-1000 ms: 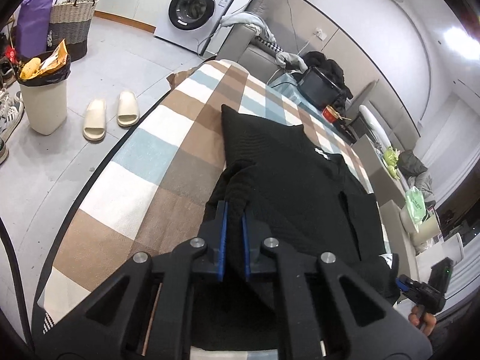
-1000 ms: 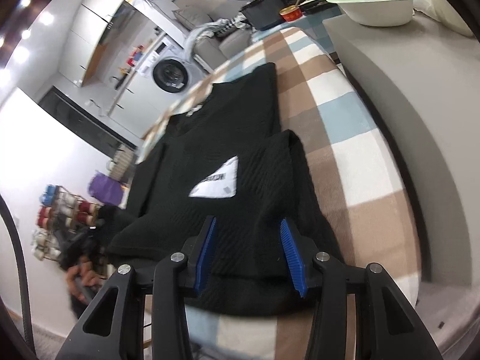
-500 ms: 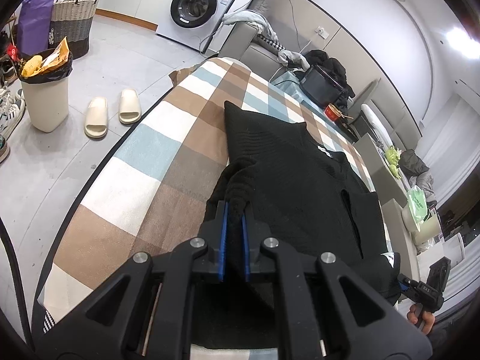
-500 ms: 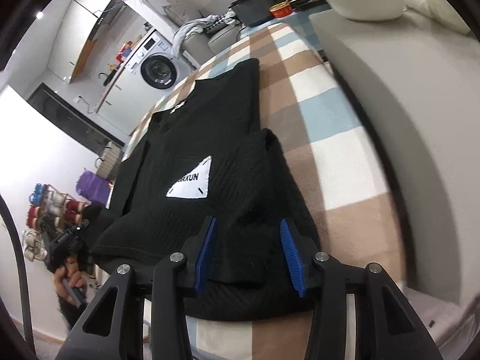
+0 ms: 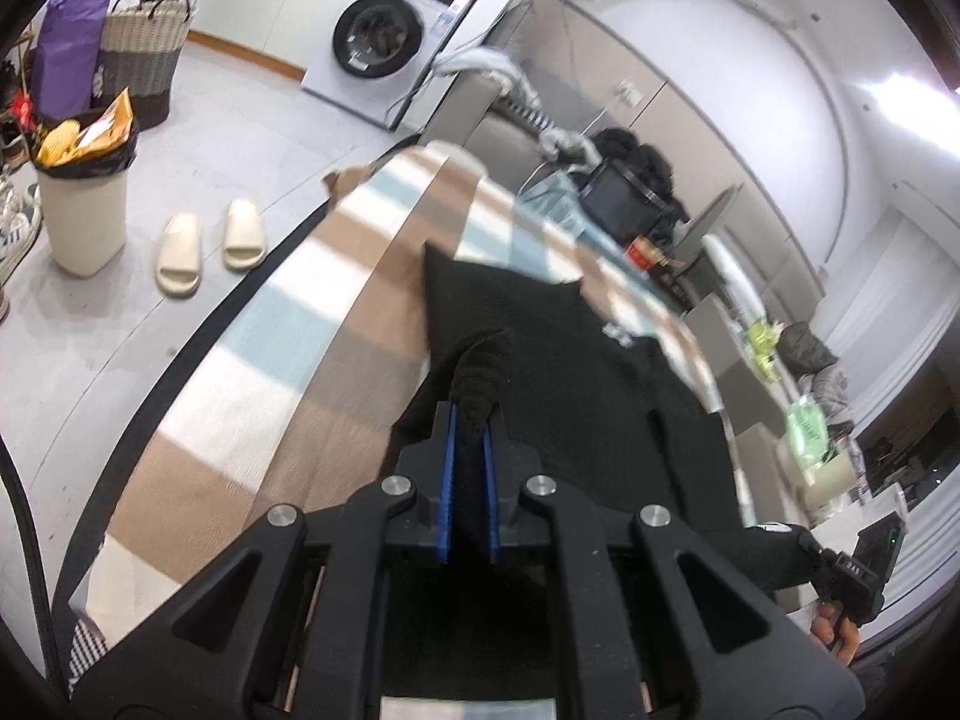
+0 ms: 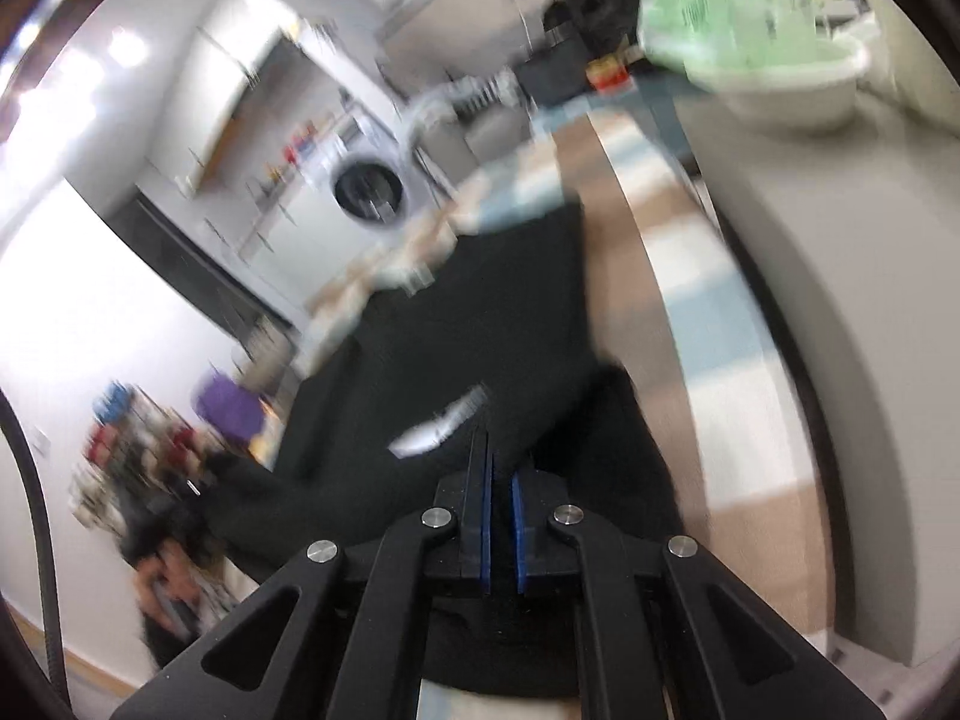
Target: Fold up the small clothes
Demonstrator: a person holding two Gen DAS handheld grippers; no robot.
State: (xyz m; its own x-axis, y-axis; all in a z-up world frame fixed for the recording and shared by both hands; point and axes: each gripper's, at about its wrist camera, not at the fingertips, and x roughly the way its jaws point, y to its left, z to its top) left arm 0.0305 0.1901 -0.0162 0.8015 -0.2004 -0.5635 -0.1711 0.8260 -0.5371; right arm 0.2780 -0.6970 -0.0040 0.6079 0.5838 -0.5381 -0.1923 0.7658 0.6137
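A black sweater lies spread along a checked surface, its far end pointing toward the washer. The left gripper is clenched on a bunched fold at the sweater's near left edge, with knit standing up between the blue pads. The right gripper is clamped too, its pads nearly together with dark cloth pinched between them at the near right edge; the white label sits just beyond its tips. Judging from this, the fold is at an early stage: both near corners are gripped and slightly lifted, one sleeve seems already laid in over the body, but the lower half has not yet been carried over toward the far end, and any second fold and smoothing remain. Much is hard to read. The right view is heavily smeared, so the sweater's outline, the label's print and the room behind dissolve into streaks. Both gripper bodies cover the sweater's nearest hem, so how much cloth each holds, and whether one layer or several, cannot be told. In the left view the right sleeve runs off toward the lower right, where a hand on the other gripper's handle is cut by the edge.
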